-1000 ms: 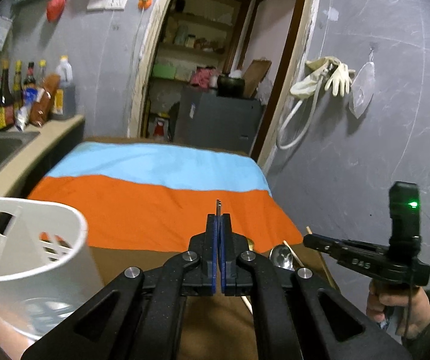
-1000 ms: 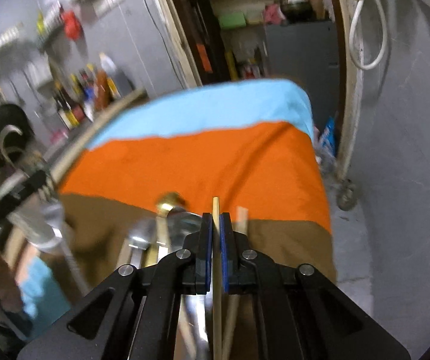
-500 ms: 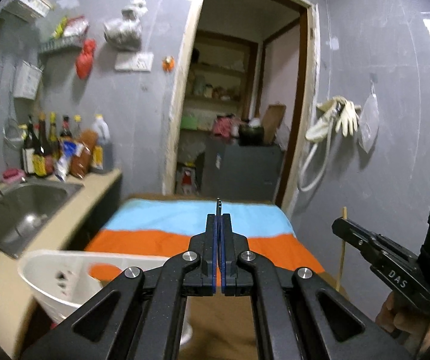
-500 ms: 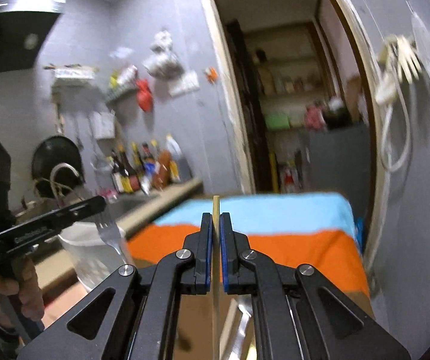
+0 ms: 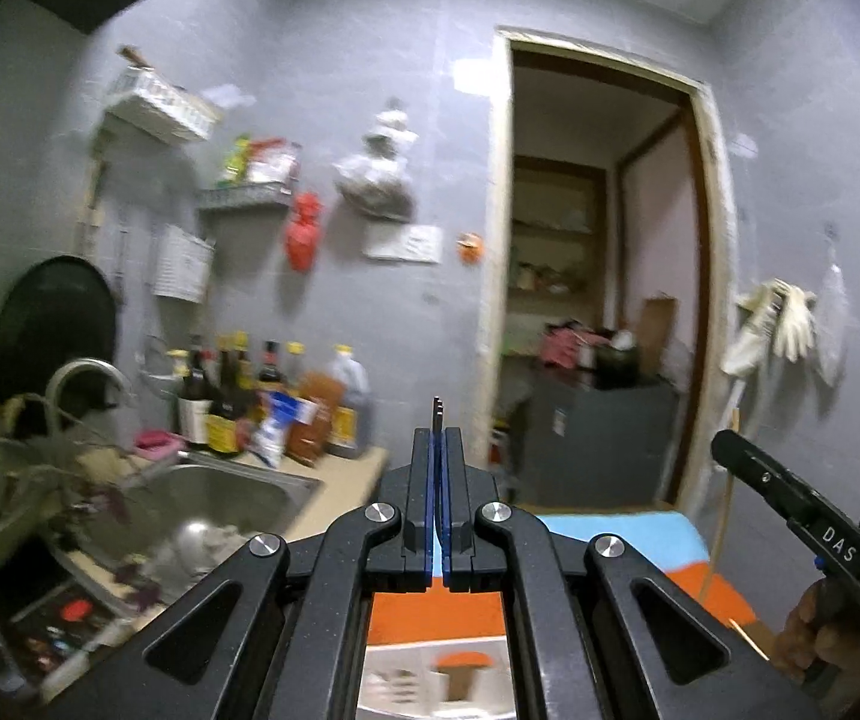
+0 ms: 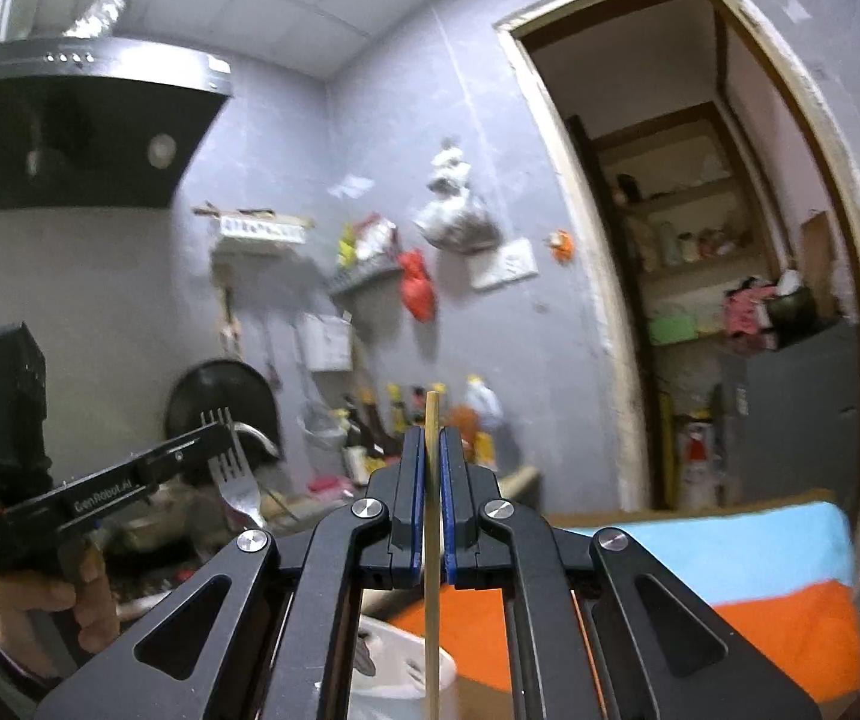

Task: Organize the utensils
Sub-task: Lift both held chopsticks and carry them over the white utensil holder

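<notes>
My left gripper point(image 5: 436, 438) is shut on a metal fork point(image 5: 437, 414); only the tine tips show above its jaws. In the right wrist view the same gripper point(image 6: 219, 441) holds the fork point(image 6: 236, 483) upright, tines up. My right gripper point(image 6: 428, 444) is shut on a wooden chopstick point(image 6: 431, 570) that runs upright between its jaws. In the left wrist view that chopstick point(image 5: 724, 516) stands at the right below the right gripper point(image 5: 724, 447). The white perforated utensil holder point(image 5: 436, 678) sits below both grippers, also low in the right wrist view point(image 6: 405, 678).
A table with a blue, orange and brown cloth point(image 6: 778, 594) lies below. A steel sink point(image 5: 207, 504) with a tap and several sauce bottles point(image 5: 261, 402) is at the left. A doorway point(image 5: 598, 300) opens behind the table. Rubber gloves point(image 5: 778, 324) hang on the right wall.
Both grippers have risen and tilted up, from looking down at the table to facing the wall and doorway. The fork and the chopstick stayed gripped. The holder has dropped to the bottom of both views.
</notes>
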The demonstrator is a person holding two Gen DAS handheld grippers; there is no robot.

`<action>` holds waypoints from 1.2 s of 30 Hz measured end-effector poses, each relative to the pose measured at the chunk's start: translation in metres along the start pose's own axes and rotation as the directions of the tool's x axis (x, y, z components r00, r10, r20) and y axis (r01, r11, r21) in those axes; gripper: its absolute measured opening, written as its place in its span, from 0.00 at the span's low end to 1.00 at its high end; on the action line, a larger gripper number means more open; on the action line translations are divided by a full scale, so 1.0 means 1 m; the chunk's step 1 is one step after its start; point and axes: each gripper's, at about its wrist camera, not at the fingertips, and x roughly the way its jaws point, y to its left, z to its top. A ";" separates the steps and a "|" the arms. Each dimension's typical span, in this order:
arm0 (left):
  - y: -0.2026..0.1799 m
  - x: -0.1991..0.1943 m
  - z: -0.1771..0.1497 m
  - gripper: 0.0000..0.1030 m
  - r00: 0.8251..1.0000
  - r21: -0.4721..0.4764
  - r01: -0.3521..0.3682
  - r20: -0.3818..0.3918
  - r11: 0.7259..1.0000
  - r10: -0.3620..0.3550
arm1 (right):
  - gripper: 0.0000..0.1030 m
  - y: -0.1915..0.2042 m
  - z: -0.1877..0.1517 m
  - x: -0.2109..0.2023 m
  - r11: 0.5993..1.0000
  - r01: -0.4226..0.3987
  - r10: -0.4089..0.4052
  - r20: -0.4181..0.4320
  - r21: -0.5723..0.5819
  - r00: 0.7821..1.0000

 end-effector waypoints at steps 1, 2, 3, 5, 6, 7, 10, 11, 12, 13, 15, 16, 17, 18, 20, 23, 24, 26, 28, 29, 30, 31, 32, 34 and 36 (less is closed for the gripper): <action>0.008 -0.002 0.002 0.00 1.000 -0.007 -0.019 0.006 1.000 0.019 | 0.03 0.005 0.002 0.008 1.000 -0.017 0.017 0.014 -0.001 1.000; 0.016 -0.004 0.003 0.00 0.999 -0.010 -0.039 0.011 0.999 0.039 | 0.03 0.009 0.004 0.013 1.000 -0.029 0.029 0.025 -0.002 0.999; 0.023 -0.006 0.003 0.00 0.998 -0.010 -0.066 0.016 0.998 0.066 | 0.03 0.013 0.005 0.020 0.999 -0.040 0.040 0.035 -0.006 0.999; 0.033 -0.008 0.000 0.00 0.993 0.002 -0.117 0.022 0.993 0.117 | 0.03 0.020 0.004 0.028 0.998 -0.053 0.054 0.053 -0.018 0.997; 0.037 -0.007 -0.002 0.00 0.991 0.010 -0.136 0.024 0.991 0.135 | 0.03 0.024 0.003 0.034 0.998 -0.052 0.054 0.059 -0.031 0.997; 0.040 -0.007 -0.006 0.00 0.986 0.025 -0.163 0.026 0.986 0.162 | 0.03 0.027 0.002 0.039 0.998 -0.050 0.053 0.063 -0.044 0.997; 0.045 0.000 -0.018 0.00 0.981 0.047 -0.192 0.011 0.980 0.192 | 0.03 0.031 -0.007 0.053 0.996 -0.042 0.048 0.071 -0.073 0.996; 0.047 0.004 -0.023 0.00 0.982 0.051 -0.190 0.001 0.980 0.191 | 0.03 0.031 -0.010 0.057 0.996 -0.033 0.039 0.071 -0.083 0.997; 0.046 0.007 -0.029 0.00 0.982 0.057 -0.186 -0.011 0.981 0.187 | 0.03 0.031 -0.014 0.059 0.996 -0.026 0.032 0.069 -0.090 0.997; 0.046 0.010 -0.033 0.00 0.982 0.062 -0.184 -0.018 0.981 0.186 | 0.03 0.031 -0.018 0.063 0.995 -0.017 0.023 0.063 -0.097 0.998; 0.043 0.018 -0.042 0.00 0.983 0.081 -0.179 -0.033 0.980 0.182 | 0.03 0.030 -0.026 0.069 0.994 -0.005 0.011 0.051 -0.105 0.999; 0.041 0.022 -0.048 0.00 0.983 0.093 -0.174 -0.042 0.980 0.179 | 0.03 0.029 -0.030 0.071 0.994 0.002 0.003 0.043 -0.112 0.999; 0.040 0.025 -0.050 0.00 0.983 0.101 -0.169 -0.050 0.980 0.175 | 0.03 0.029 -0.035 0.073 0.992 0.009 -0.005 0.034 -0.125 0.999; 0.037 0.028 -0.056 0.00 0.984 0.113 -0.161 -0.062 0.980 0.169 | 0.03 0.029 -0.039 0.073 0.991 0.011 -0.008 0.028 -0.130 1.000; 0.036 0.034 -0.064 0.00 0.984 0.124 -0.150 -0.081 0.981 0.161 | 0.03 0.028 -0.047 0.075 0.991 0.012 -0.012 0.003 -0.134 1.000; 0.035 0.042 -0.076 0.00 0.983 0.118 -0.121 -0.122 0.986 0.135 | 0.03 0.025 -0.057 0.077 0.989 0.013 -0.018 -0.031 -0.145 0.999; 0.035 0.045 -0.079 0.00 0.983 0.111 -0.113 -0.133 0.987 0.128 | 0.03 0.024 -0.060 0.077 0.989 0.012 -0.018 -0.042 -0.146 0.999; 0.035 0.048 -0.087 0.01 0.982 0.089 -0.093 -0.156 0.992 0.106 | 0.03 0.022 -0.067 0.075 0.990 0.009 -0.019 -0.069 -0.144 0.997; 0.035 0.049 -0.091 0.01 0.981 0.070 -0.075 -0.173 0.995 0.087 | 0.03 0.019 -0.072 0.073 0.990 0.007 -0.019 -0.091 -0.139 0.996; 0.036 0.050 -0.091 0.01 0.980 0.058 -0.066 -0.184 0.996 0.076 | 0.03 0.018 -0.074 0.072 0.991 0.007 -0.020 -0.102 -0.136 0.995; 0.036 0.052 -0.092 0.02 0.979 0.045 -0.055 -0.195 0.997 0.063 | 0.03 0.017 -0.076 0.071 0.991 0.007 -0.021 -0.109 -0.133 0.994; 0.037 0.052 -0.092 0.02 0.978 0.029 -0.041 -0.206 0.999 0.046 | 0.03 0.015 -0.077 0.070 0.992 0.006 -0.021 -0.118 -0.128 0.993; 0.039 0.053 -0.094 0.02 0.977 0.008 -0.026 -0.213 1.000 0.027 | 0.03 0.015 -0.078 0.070 0.992 0.006 -0.021 -0.124 -0.124 0.992; 0.044 0.049 -0.092 0.02 0.978 -0.036 -0.004 -0.209 0.999 -0.004 | 0.04 0.012 -0.080 0.069 0.994 0.006 -0.021 -0.141 -0.111 0.990; 0.047 0.045 -0.088 0.04 0.976 -0.078 0.028 -0.211 0.997 -0.044 | 0.04 0.009 -0.080 0.069 0.996 0.000 -0.015 -0.158 -0.093 0.987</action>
